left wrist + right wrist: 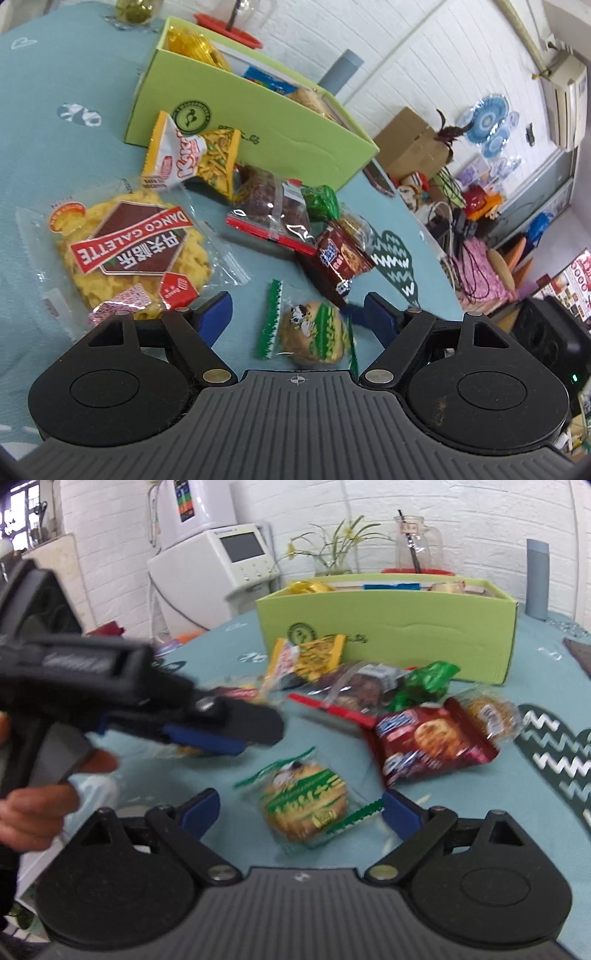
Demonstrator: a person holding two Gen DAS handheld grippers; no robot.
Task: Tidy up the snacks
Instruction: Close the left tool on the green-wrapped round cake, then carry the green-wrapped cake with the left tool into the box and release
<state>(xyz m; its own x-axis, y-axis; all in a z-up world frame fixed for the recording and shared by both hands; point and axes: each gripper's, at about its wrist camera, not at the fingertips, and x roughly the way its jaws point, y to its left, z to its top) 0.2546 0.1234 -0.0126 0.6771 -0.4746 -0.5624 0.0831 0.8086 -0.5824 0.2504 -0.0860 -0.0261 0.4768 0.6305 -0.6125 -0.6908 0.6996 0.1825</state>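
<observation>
A green-wrapped round cookie (314, 334) (304, 806) lies on the teal tablecloth between the spread blue fingers of both grippers. My left gripper (297, 314) is open just above it; it also shows in the right wrist view (236, 734) at the left. My right gripper (301, 810) is open around the cookie. Behind lie a red cookie pack (338, 260) (428, 744), a clear bag of dark snacks (273, 210) (354, 688), a yellow noodle-snack pack (192, 157) (306, 659) and a Danco Galette pack (129, 251). The green box (258, 122) (388, 635) holds a few snacks.
A green wrapper (424, 683) and a round cookie in clear wrap (491, 710) lie near the red pack. A glass jug (415, 546), a plant vase (332, 557) and a grey cylinder (537, 579) stand behind the box. The table edge runs on the right in the left wrist view.
</observation>
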